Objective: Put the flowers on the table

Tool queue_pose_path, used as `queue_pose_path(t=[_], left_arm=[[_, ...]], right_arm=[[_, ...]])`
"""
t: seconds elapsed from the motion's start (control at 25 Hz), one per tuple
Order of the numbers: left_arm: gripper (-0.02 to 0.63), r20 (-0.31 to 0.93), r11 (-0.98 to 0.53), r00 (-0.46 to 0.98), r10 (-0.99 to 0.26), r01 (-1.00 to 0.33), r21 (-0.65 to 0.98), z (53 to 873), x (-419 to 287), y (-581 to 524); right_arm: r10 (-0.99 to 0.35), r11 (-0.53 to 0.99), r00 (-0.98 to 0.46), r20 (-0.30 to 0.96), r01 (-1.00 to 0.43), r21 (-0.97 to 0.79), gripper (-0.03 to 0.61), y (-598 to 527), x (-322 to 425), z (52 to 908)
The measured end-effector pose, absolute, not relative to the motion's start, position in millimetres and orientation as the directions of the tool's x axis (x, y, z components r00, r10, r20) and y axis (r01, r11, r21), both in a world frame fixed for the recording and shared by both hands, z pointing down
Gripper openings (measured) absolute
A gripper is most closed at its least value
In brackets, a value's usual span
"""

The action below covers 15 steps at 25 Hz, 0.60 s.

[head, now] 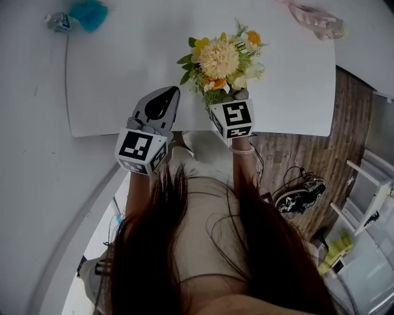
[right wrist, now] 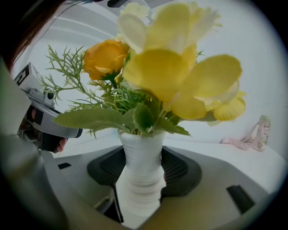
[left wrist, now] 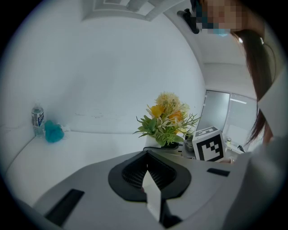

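Observation:
A bunch of yellow, orange and cream flowers (head: 223,61) stands in a white ribbed vase (right wrist: 140,157). My right gripper (head: 233,106) is shut on that vase, and the ribbed body fills the space between its black pads (right wrist: 180,168). The bouquet hangs over the near edge of the white table (head: 123,74); whether the vase rests on it I cannot tell. In the left gripper view the flowers (left wrist: 167,119) show upright beside the right gripper's marker cube (left wrist: 208,143). My left gripper (head: 160,103) is to the left of the bouquet, shut with nothing in it (left wrist: 148,173).
A water bottle (head: 58,22) and a blue fluffy thing (head: 89,13) lie at the table's far left corner. A pink transparent object (head: 317,19) sits at the far right. Wooden floor with a pair of shoes (head: 298,194) lies to the right of the person.

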State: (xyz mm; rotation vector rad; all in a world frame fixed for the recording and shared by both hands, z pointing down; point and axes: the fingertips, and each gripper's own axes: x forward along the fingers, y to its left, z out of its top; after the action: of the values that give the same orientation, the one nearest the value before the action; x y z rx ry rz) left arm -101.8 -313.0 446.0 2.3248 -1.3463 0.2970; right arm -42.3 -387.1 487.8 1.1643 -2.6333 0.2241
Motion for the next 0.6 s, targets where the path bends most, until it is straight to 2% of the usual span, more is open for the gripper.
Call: queue_pose_path(t=[0.6], left_arm=[[0.003,0.39,-0.447,0.516,-0.763,-0.856,0.259,446.6,-94.8,-311.5]], right_arm=[[-0.699,0.674,-0.656,0.286,-0.737,-0.042,0.256,-385.4,-42.5,489.5]])
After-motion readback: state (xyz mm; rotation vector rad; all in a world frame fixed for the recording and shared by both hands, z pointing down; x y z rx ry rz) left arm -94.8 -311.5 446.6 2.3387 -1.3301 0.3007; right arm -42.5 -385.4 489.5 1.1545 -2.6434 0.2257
